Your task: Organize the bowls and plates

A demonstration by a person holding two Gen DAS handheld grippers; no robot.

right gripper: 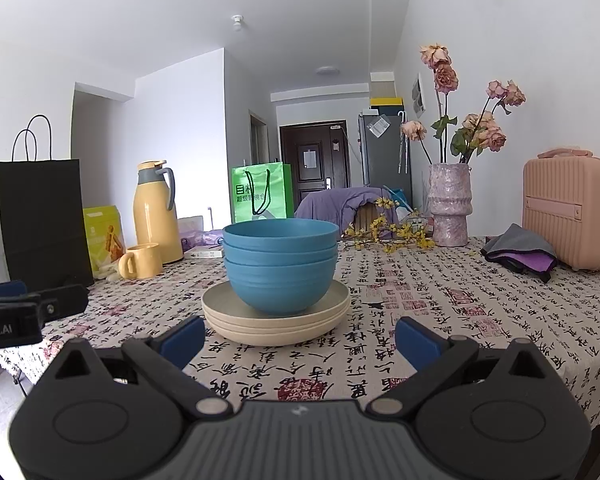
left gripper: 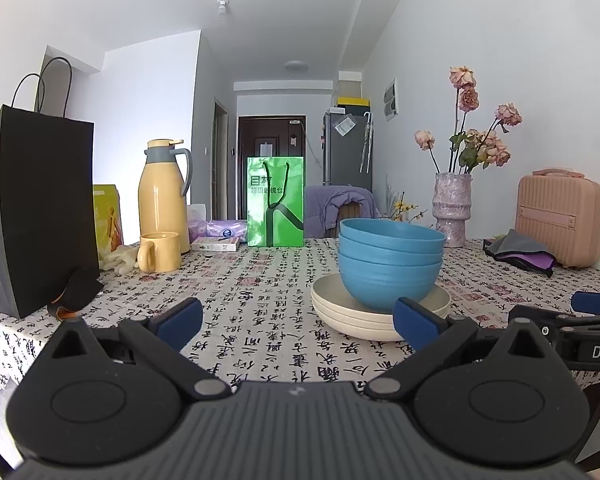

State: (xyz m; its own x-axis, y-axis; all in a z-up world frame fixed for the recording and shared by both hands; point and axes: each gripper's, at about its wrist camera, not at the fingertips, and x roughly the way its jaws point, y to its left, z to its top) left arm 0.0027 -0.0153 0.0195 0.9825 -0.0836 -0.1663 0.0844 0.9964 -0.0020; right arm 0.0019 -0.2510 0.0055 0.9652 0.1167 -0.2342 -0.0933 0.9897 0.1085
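The blue bowls (right gripper: 280, 268) sit nested on the stacked cream plates (right gripper: 276, 320), in front of the green bag (right gripper: 262, 192) on the surface. Stacking looks finished. Left claw (left gripper: 296, 320) and right claw (right gripper: 298, 340) both hang spread, holding nothing.

A home dining area: clothed table (right gripper: 480, 320), thermos (right gripper: 156, 216), flower vase (right gripper: 448, 208), fridge (right gripper: 384, 152), entrance door (right gripper: 314, 160).

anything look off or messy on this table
The blue bowls sit neatly nested on the cream plates, nothing spilled. Only oddities: loose yellow flower sprigs lie on the tablecloth beside the vase, and the roses droop, wilted.
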